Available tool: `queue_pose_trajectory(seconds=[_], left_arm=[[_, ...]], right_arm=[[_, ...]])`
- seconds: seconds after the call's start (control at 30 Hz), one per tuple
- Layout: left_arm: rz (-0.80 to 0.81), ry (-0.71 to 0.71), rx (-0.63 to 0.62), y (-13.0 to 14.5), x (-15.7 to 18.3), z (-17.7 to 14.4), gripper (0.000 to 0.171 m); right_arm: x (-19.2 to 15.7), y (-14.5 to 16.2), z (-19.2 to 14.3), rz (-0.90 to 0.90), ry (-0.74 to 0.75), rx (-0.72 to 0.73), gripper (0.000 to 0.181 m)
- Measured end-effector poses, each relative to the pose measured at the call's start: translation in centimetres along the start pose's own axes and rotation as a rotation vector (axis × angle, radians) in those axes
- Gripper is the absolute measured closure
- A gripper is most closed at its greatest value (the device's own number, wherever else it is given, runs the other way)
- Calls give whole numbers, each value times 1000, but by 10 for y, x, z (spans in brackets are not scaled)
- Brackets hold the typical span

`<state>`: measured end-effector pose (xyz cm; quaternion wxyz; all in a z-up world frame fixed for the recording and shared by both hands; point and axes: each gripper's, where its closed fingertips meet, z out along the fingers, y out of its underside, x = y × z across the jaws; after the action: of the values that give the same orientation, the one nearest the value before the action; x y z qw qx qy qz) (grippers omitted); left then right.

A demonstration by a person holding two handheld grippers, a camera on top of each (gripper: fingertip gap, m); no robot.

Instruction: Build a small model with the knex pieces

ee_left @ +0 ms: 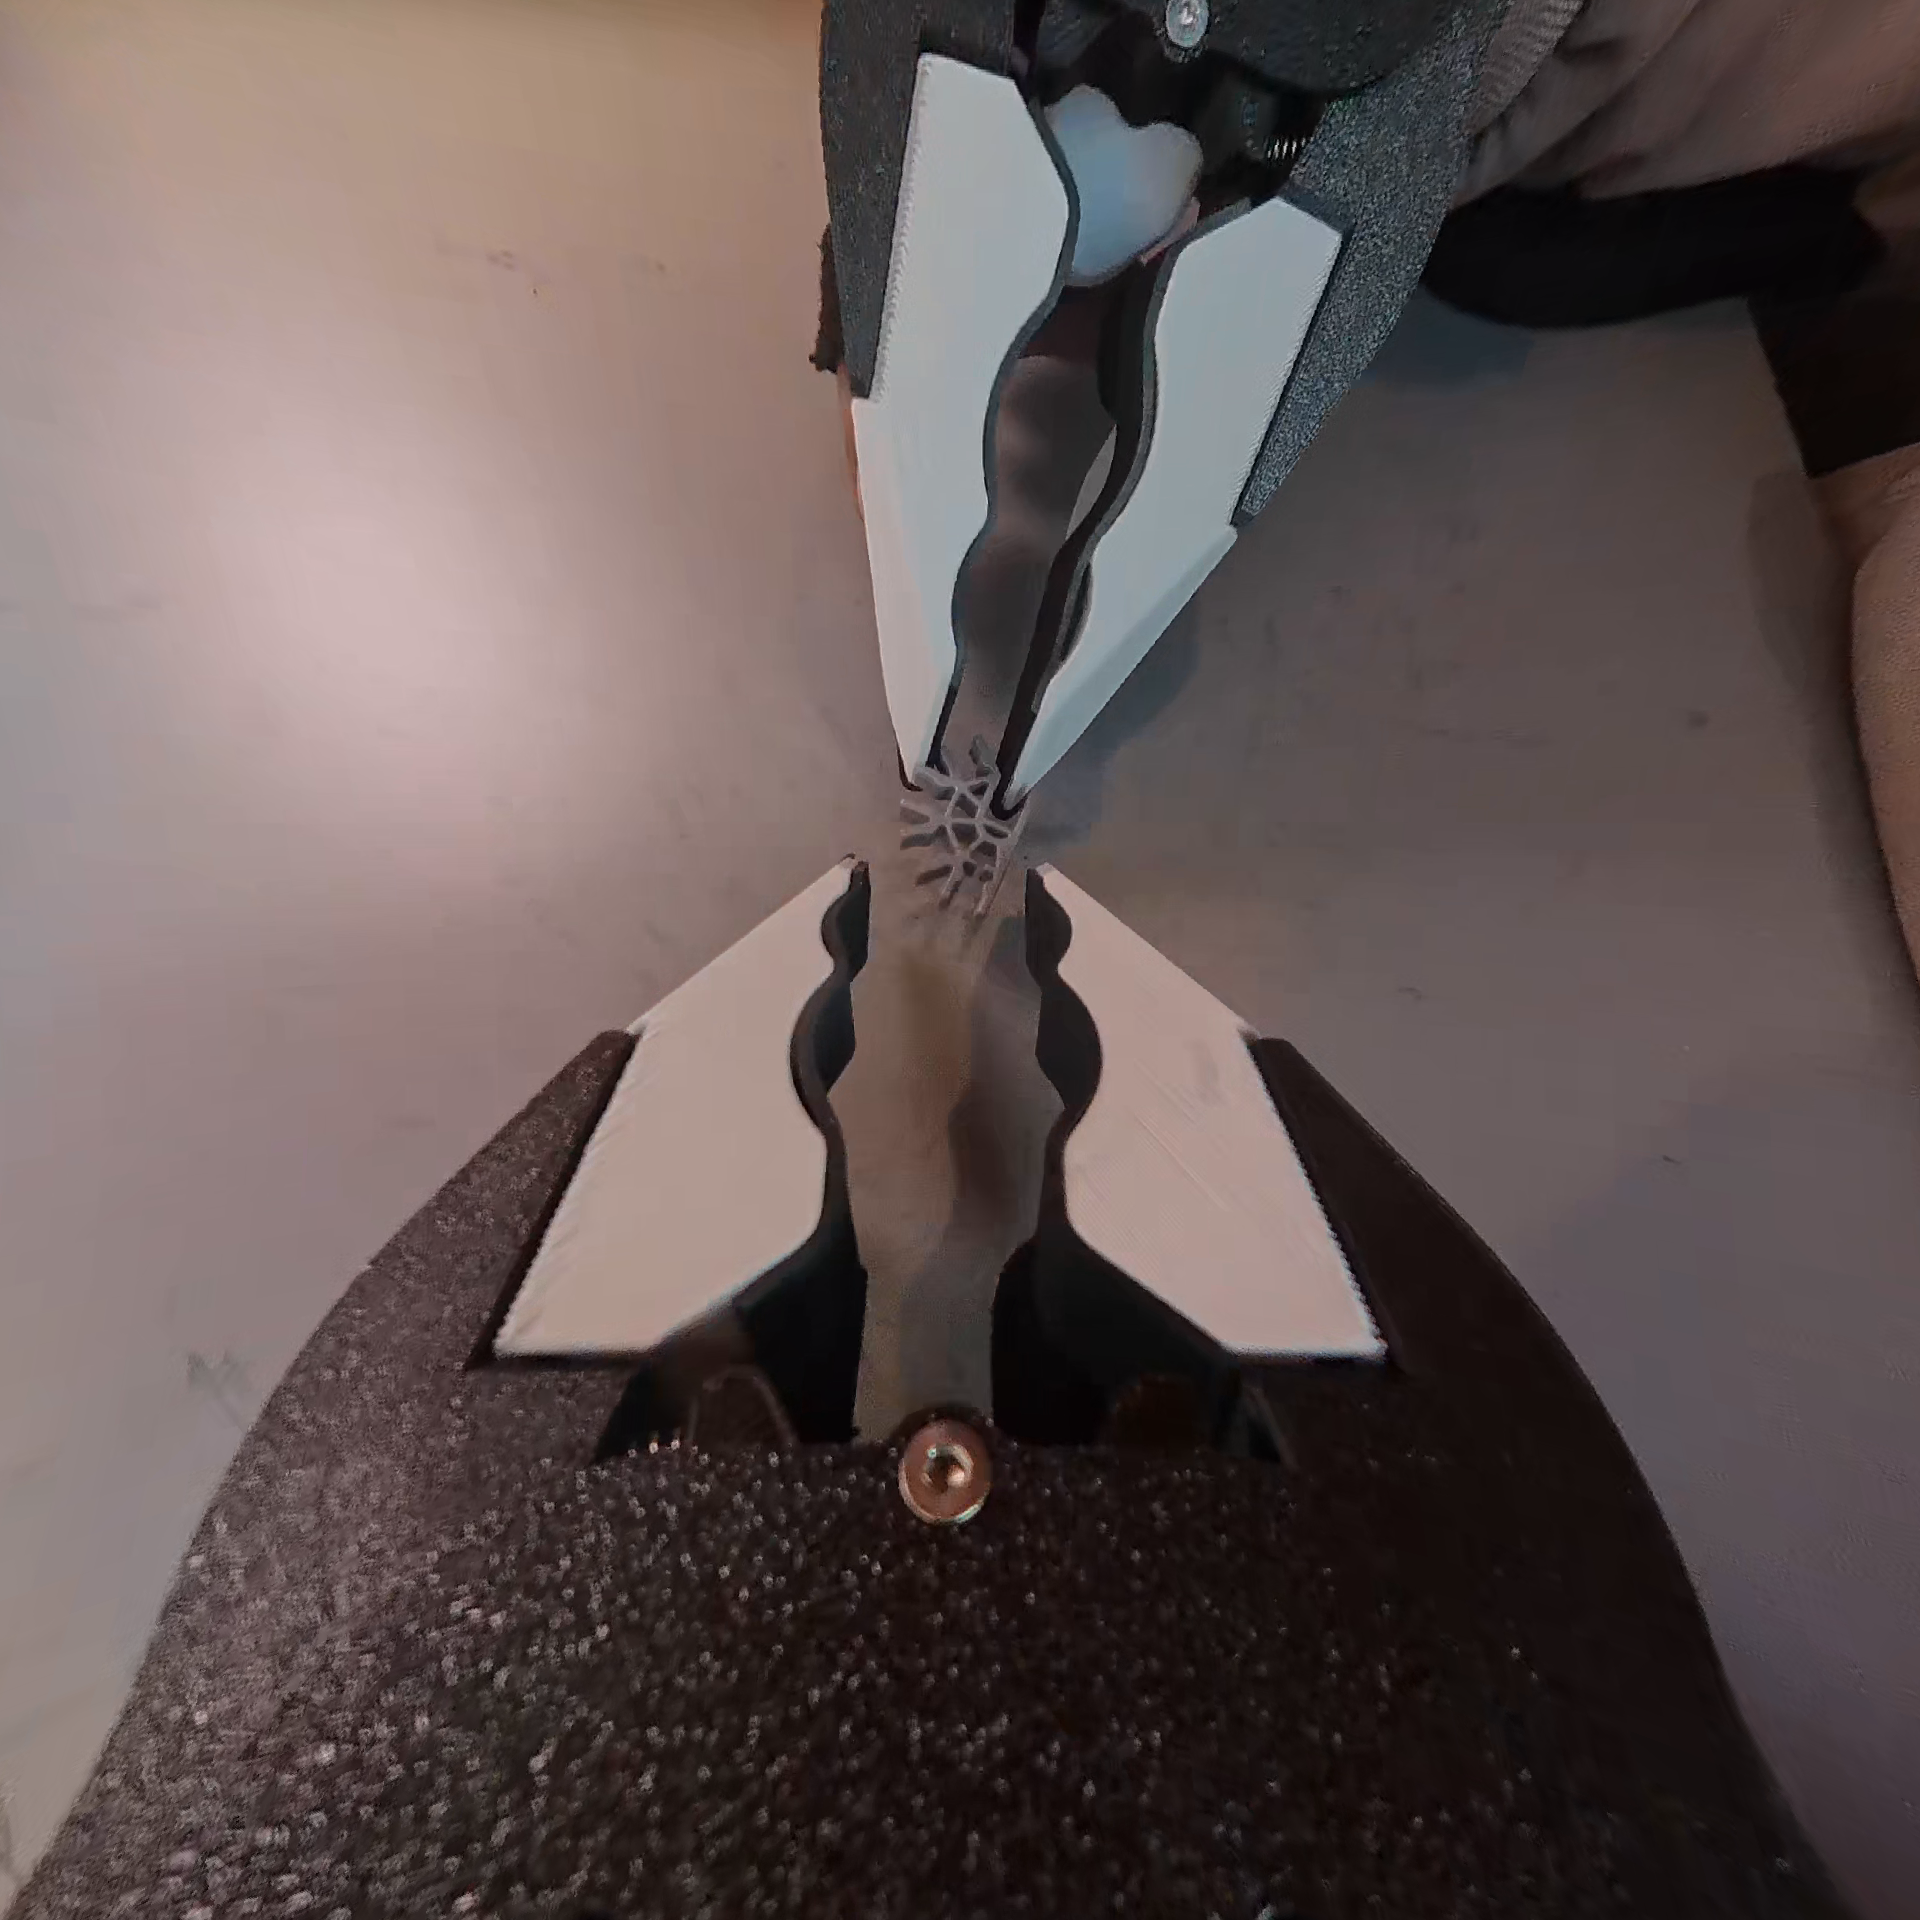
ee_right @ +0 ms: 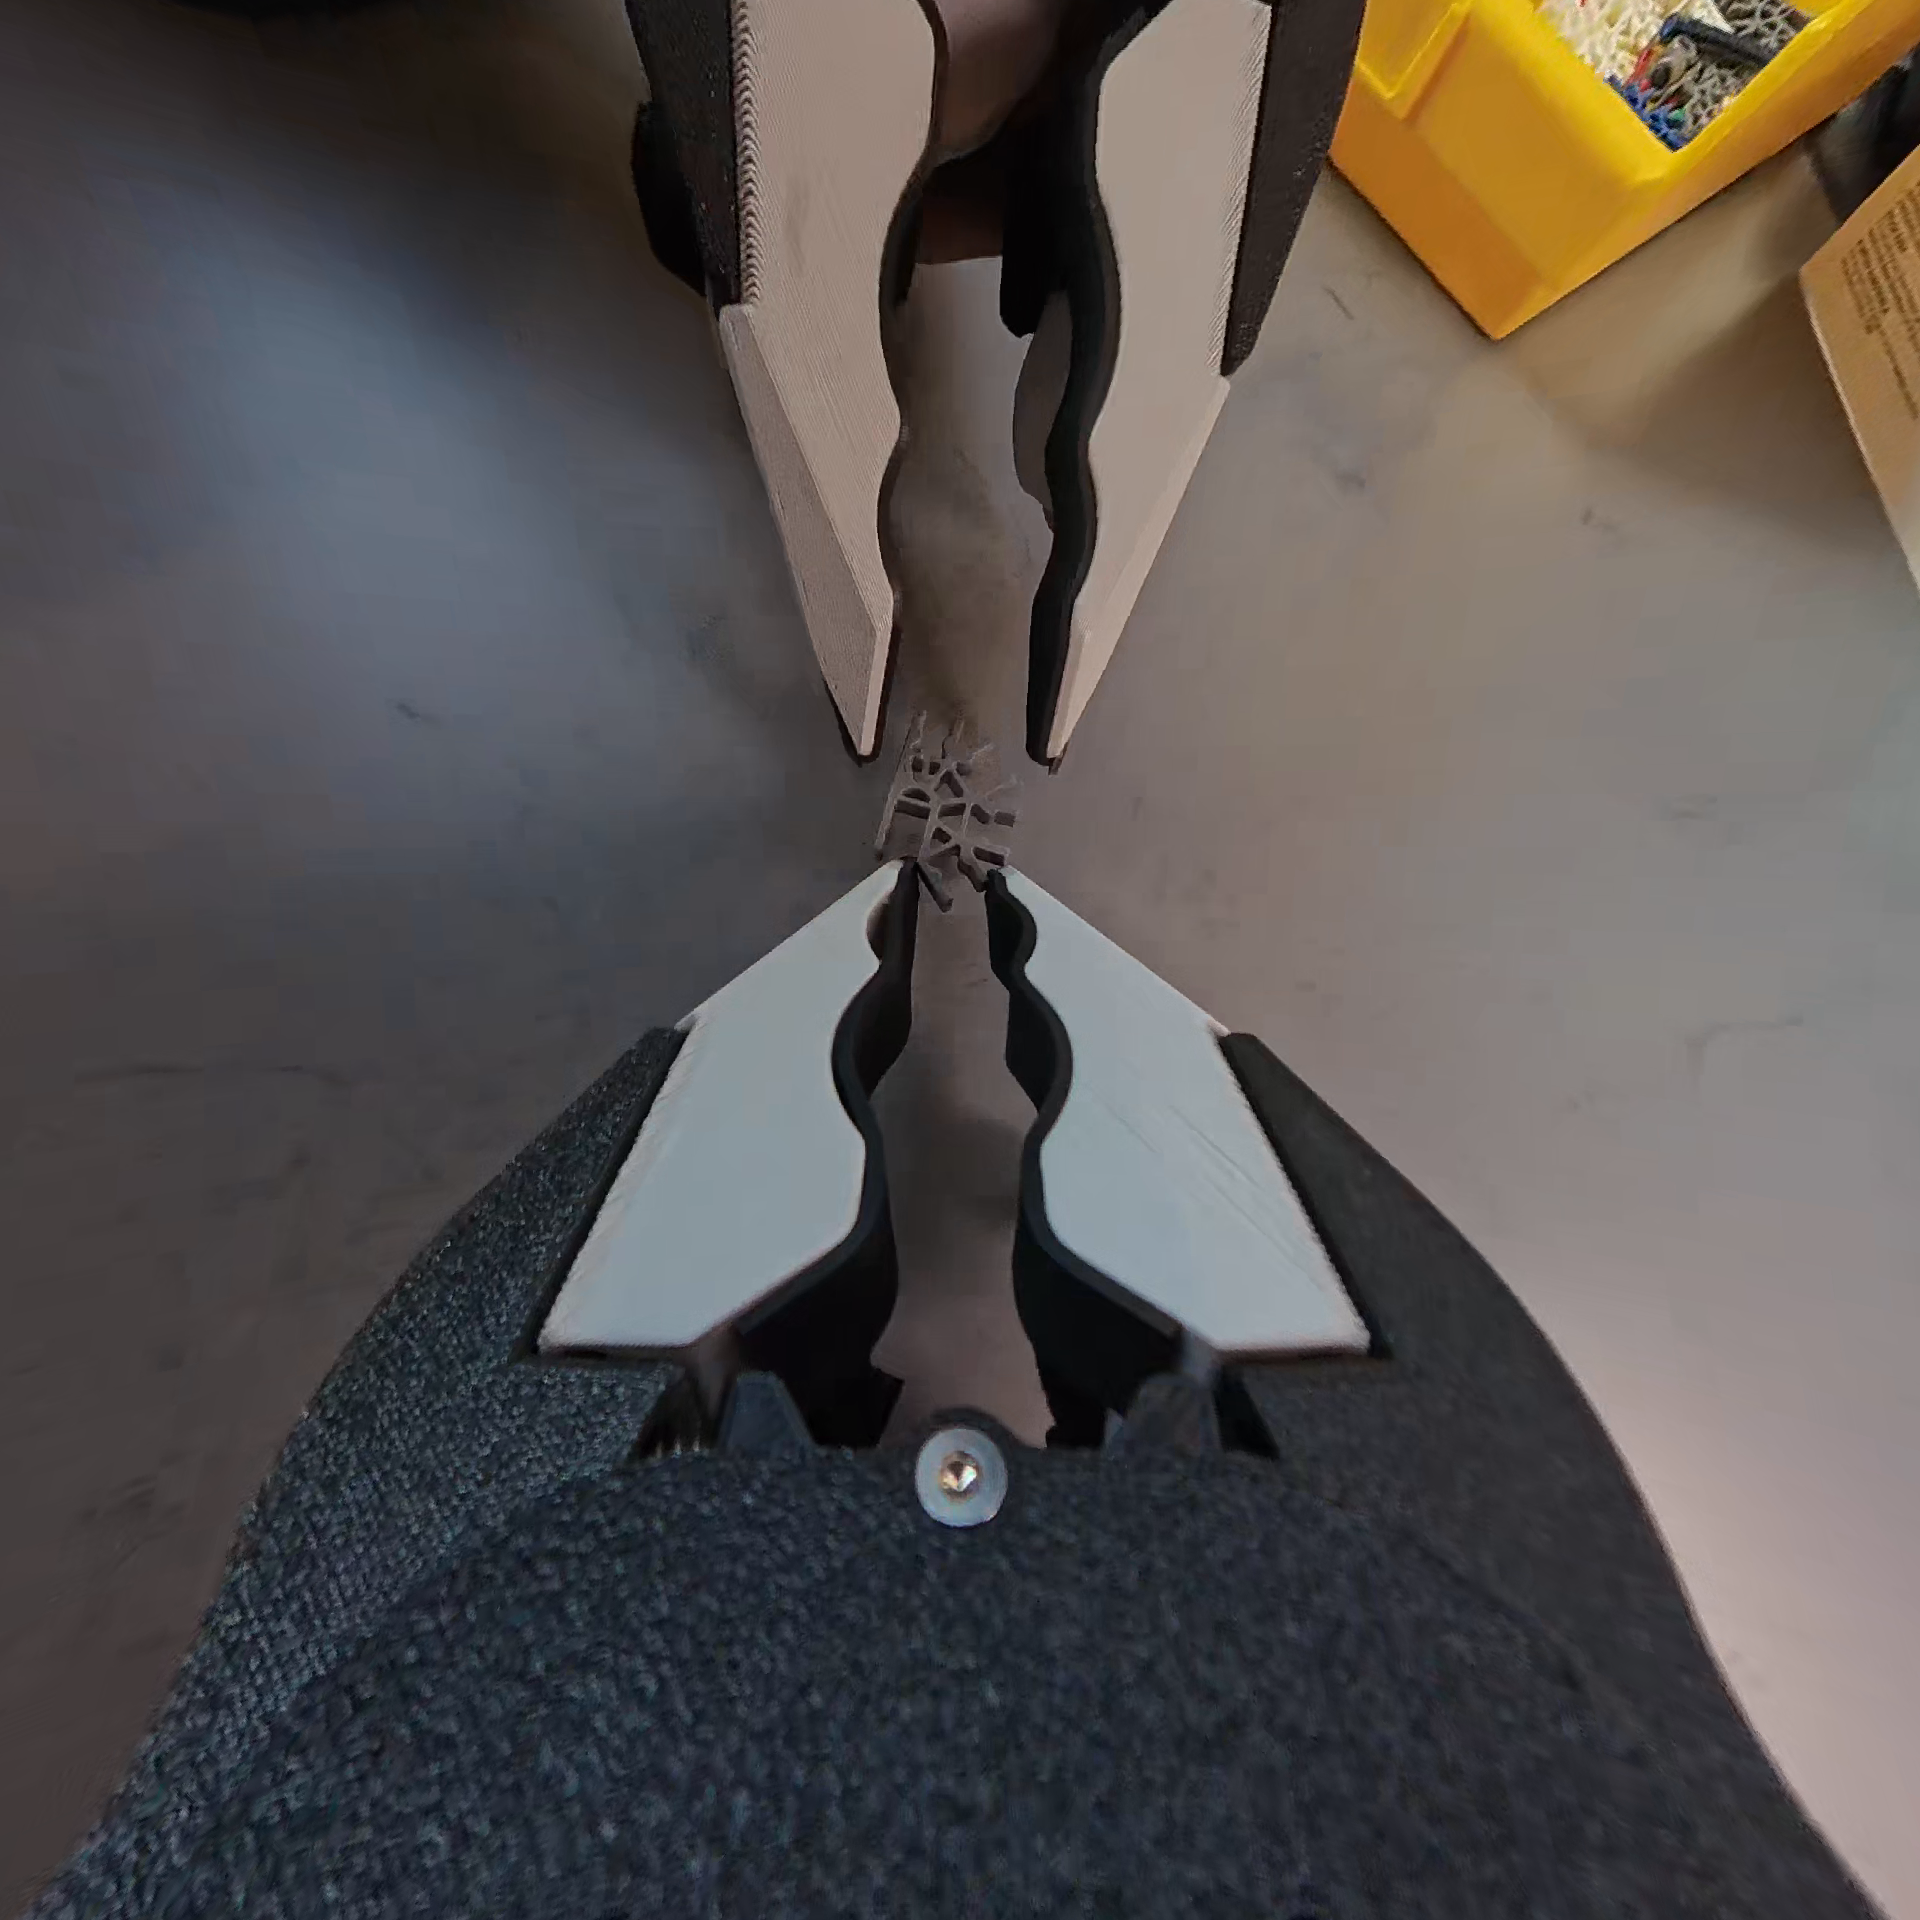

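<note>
Between your facing tips, the small grey lattice piece point(ee_left: 958, 837) is sitting half hidden; your left gripper point(ee_left: 943, 871) is parted, while your right gripper point(ee_right: 948, 875) is pinching the piece's edge, as far as you can tell.

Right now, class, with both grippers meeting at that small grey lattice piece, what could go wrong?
1. The lattice piece looks thin, with fine spokes; both grippers pulling or twisting might snap it.
2. The right gripper seems to catch only its edge, so it might slip onto the table.

Your yellow bin point(ee_right: 1538, 197) is cut off by the top edge; its small mixed contents are too tiny to identify.
</note>
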<state>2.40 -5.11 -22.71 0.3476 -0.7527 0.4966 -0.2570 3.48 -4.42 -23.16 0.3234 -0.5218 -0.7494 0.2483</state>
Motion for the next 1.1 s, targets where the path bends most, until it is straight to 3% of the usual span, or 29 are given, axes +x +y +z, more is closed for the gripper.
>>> queue_pose_trajectory(seconds=[0.2, 0.37, 0.53, 0.77, 0.93, 1.1], left_arm=[[-21, -23, -43, 6, -2, 9, 150], [-7, -31, -39, 6, -3, 9, 152], [-32, -121, -5, 3, -21, -1, 152], [-155, -263, 380, -43, -57, -53, 144], [-186, -355, 652, -69, -72, -98, 110], [-178, -423, 728, -76, -78, -118, 80]], right_arm=[[4, 2, 0, -1, 29, -7, 159], [6, -6, -10, 43, 11, 63, 159], [3, -3, -6, 29, 6, 41, 159], [32, -20, -23, 111, 133, 187, 142], [55, -34, -45, 178, 224, 342, 140], [68, -39, -57, 252, 256, 426, 130]])
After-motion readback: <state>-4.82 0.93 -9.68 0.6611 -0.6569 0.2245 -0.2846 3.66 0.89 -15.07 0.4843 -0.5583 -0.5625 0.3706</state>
